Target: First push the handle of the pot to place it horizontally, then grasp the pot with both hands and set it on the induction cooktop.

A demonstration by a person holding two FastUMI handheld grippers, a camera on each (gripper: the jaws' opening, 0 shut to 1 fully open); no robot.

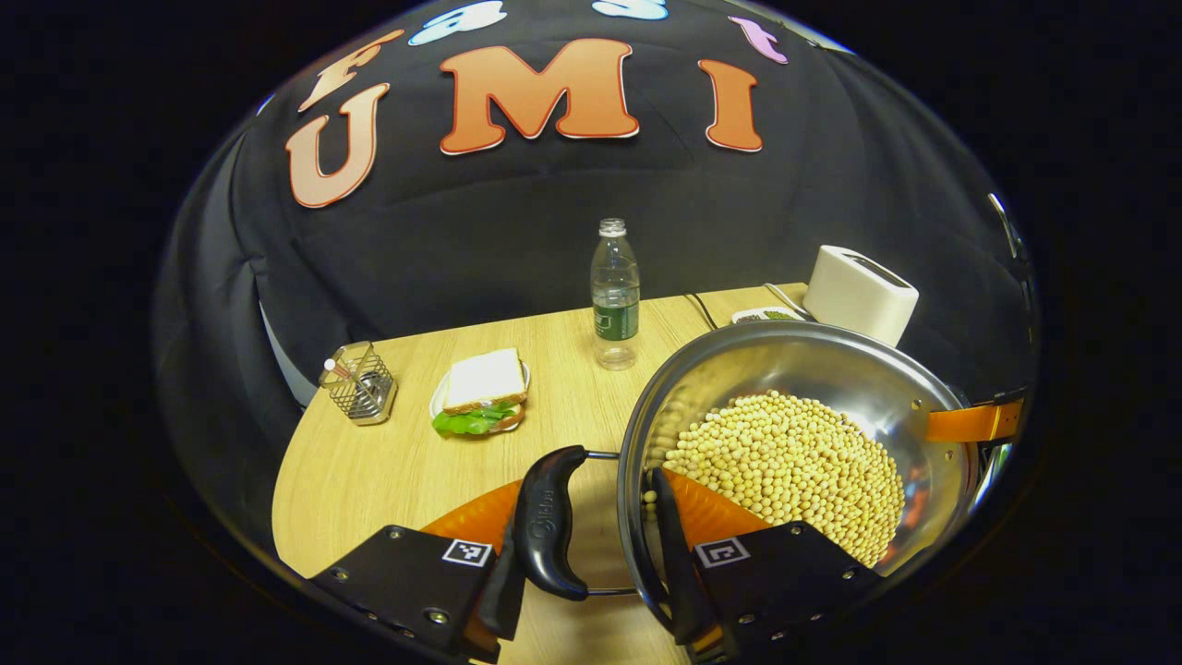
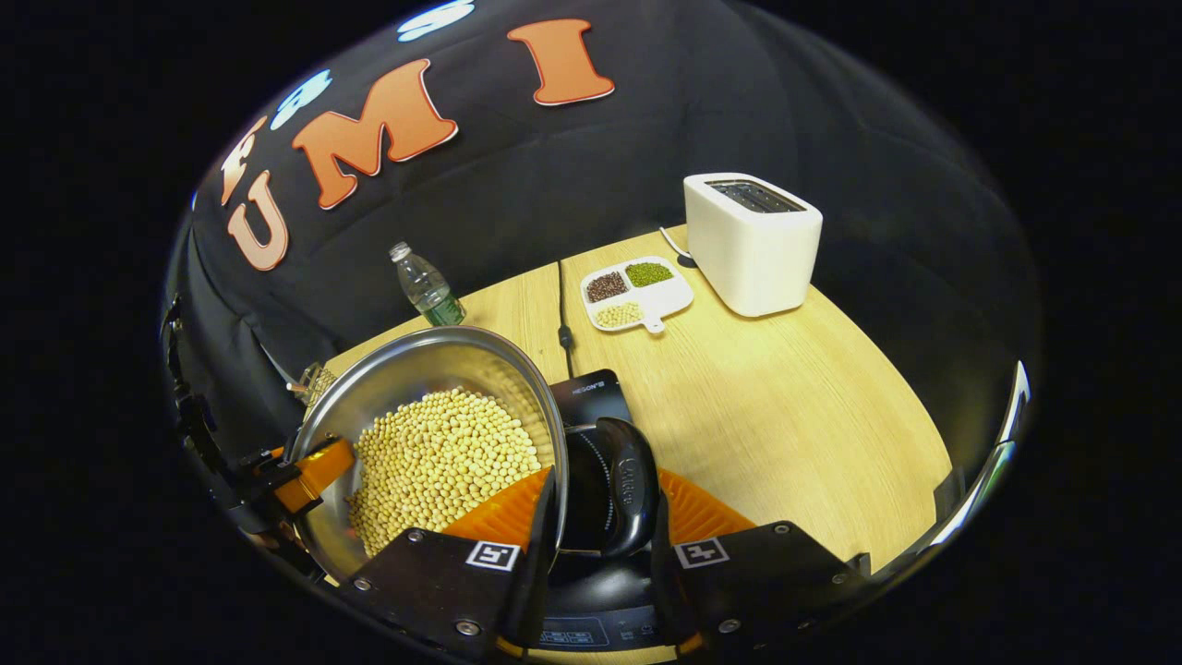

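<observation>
Two hand-held grippers, pot handles clamped

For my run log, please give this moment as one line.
stage: two-gripper grasp | left gripper: around pot handle and rim | right gripper: around other handle | pot: holds beans, over cooktop

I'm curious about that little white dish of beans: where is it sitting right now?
In the right gripper view the divided dish sits on the far part of the table, just left of the white toaster and right of the black cable.
</observation>
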